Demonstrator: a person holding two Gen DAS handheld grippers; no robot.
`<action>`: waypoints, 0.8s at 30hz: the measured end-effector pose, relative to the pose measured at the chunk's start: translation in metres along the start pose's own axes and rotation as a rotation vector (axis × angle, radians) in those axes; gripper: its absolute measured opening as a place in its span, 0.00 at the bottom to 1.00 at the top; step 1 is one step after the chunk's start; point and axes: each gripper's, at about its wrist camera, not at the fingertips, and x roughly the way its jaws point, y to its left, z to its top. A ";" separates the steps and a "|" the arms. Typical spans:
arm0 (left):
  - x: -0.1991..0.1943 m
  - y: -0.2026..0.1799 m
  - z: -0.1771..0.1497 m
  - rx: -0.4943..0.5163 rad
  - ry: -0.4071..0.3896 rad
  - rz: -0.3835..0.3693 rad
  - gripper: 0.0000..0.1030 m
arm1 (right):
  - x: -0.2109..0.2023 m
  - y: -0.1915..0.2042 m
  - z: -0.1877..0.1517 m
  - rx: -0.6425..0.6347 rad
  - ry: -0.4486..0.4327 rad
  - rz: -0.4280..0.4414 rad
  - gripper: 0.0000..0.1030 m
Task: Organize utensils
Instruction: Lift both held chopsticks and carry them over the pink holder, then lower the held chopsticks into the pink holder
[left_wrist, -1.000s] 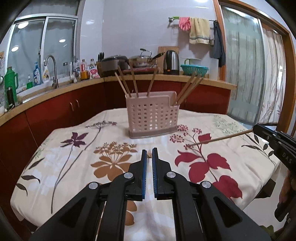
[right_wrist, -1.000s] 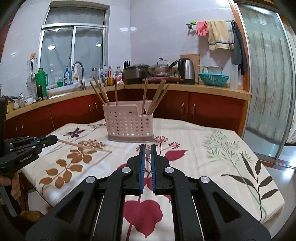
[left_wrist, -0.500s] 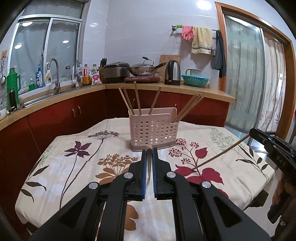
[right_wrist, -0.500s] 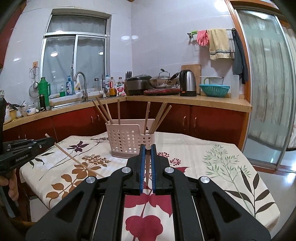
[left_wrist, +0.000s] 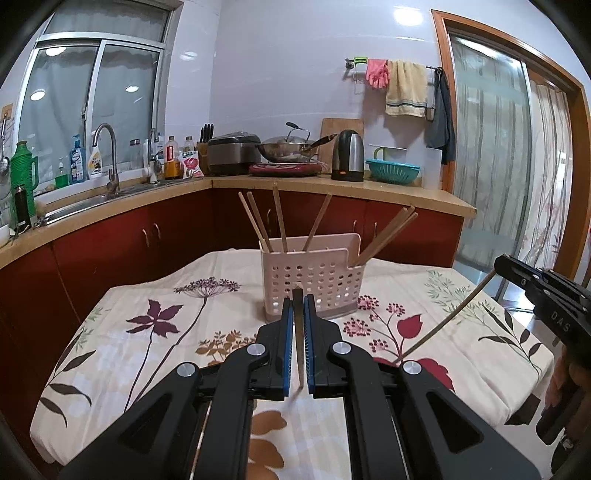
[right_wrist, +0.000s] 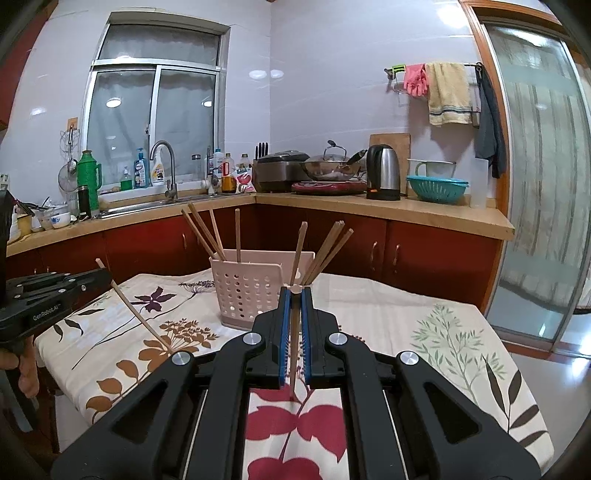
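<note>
Left wrist view: we are holding our left gripper (left_wrist: 297, 325) closed on a chopstick (left_wrist: 298, 343), its shaft hanging steeply downward, likely ready for dropping into the holder (left_wrist: 312, 282). The holder is standing towards the far edge of the table (left_wrist: 122, 354), other chopsticks already leaning inside it.

Right wrist view: our right gripper (right_wrist: 294, 325) is likewise clamping a second chopstick (right_wrist: 294, 354), tip pointing down above the table's near edge.
</note>
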 end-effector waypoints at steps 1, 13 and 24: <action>0.002 0.000 0.001 0.000 -0.002 -0.001 0.06 | 0.003 0.001 0.002 -0.002 -0.001 0.000 0.06; 0.007 0.004 0.017 -0.002 -0.029 -0.011 0.06 | 0.013 0.002 0.012 -0.005 0.002 0.010 0.06; -0.001 0.006 0.065 0.014 -0.148 -0.036 0.06 | 0.005 -0.011 0.065 0.028 -0.130 0.052 0.06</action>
